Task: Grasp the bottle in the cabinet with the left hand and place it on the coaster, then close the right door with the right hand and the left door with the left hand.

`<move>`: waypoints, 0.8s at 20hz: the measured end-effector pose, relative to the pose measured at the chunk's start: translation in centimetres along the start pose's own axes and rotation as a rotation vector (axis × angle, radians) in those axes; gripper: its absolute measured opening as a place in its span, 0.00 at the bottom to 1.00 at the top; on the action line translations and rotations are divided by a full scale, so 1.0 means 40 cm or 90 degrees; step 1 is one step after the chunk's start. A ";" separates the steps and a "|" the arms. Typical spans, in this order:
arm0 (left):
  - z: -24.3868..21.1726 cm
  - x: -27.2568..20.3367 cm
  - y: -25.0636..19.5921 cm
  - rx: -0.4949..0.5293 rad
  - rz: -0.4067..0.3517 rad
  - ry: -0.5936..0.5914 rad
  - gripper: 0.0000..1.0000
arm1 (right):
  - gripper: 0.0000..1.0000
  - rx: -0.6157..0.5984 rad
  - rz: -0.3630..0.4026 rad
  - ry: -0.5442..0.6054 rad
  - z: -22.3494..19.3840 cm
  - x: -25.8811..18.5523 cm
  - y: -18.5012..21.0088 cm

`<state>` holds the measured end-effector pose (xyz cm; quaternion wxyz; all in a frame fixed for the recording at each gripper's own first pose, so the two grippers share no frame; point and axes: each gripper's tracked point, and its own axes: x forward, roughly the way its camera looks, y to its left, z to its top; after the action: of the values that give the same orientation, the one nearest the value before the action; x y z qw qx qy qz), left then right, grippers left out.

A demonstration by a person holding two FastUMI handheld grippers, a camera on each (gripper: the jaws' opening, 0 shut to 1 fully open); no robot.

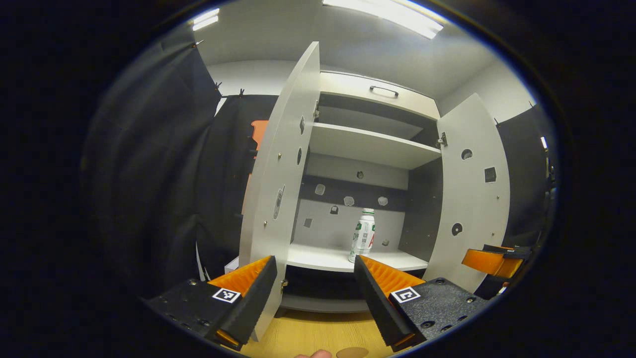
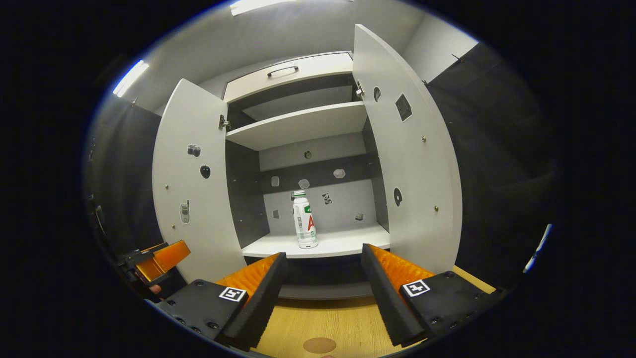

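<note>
The room has a pale grey ceiling [image 1: 278, 35] with long strip lights [image 1: 382, 17] glowing white — one runs across the top of the left gripper view, and another [image 2: 130, 78] sits off to the side in the right gripper view. Below the ceiling the walls [image 1: 248, 77] are light, and black cloth [image 1: 164, 164] hangs in front of them on both sides, clipped up along its top edge. The same dark cloth [image 2: 492, 149] covers the side in the right gripper view. Along the bottom lies a warm, wood-grained desk [image 2: 328, 320] — its surface yellow-brown under the overhead light.
</note>
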<state>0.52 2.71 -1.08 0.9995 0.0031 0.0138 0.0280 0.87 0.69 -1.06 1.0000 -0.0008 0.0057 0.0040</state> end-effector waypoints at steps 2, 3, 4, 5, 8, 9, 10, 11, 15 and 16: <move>-0.001 0.002 0.002 -0.004 0.002 0.002 0.95 | 0.98 -0.001 -0.001 -0.001 0.000 0.002 -0.002; -0.003 0.004 0.004 -0.005 0.001 0.003 0.95 | 0.98 -0.001 -0.001 -0.002 -0.001 0.004 -0.003; -0.003 0.007 0.005 -0.004 0.002 0.002 0.95 | 0.98 -0.002 -0.001 -0.004 0.002 0.004 -0.003; -0.001 0.013 0.007 -0.003 0.003 0.002 0.95 | 0.98 -0.002 0.000 -0.008 0.004 0.005 -0.003; 0.011 0.038 -0.006 -0.018 -0.010 -0.002 0.95 | 0.98 -0.006 0.013 -0.016 0.005 0.006 0.000; 0.023 0.051 -0.016 -0.030 -0.020 -0.008 0.94 | 0.98 -0.006 0.017 -0.014 0.003 0.006 0.000; 0.038 0.064 -0.025 -0.043 -0.029 -0.015 0.94 | 0.98 -0.005 0.023 -0.011 0.002 0.005 0.003; 0.056 0.082 -0.038 -0.053 -0.043 -0.023 0.94 | 0.98 -0.005 0.026 -0.009 0.000 0.002 0.003; 0.094 0.178 -0.122 -0.083 -0.115 -0.033 0.94 | 0.98 -0.003 0.028 -0.011 0.004 -0.012 -0.019; 0.091 0.205 -0.150 -0.092 -0.136 -0.022 0.94 | 0.98 -0.005 0.021 -0.012 0.006 -0.016 -0.031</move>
<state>9.16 -2.85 2.27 0.9945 -0.0701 -0.0055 -0.0779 0.25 -0.56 -0.79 0.9998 -0.0045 -0.0036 0.0206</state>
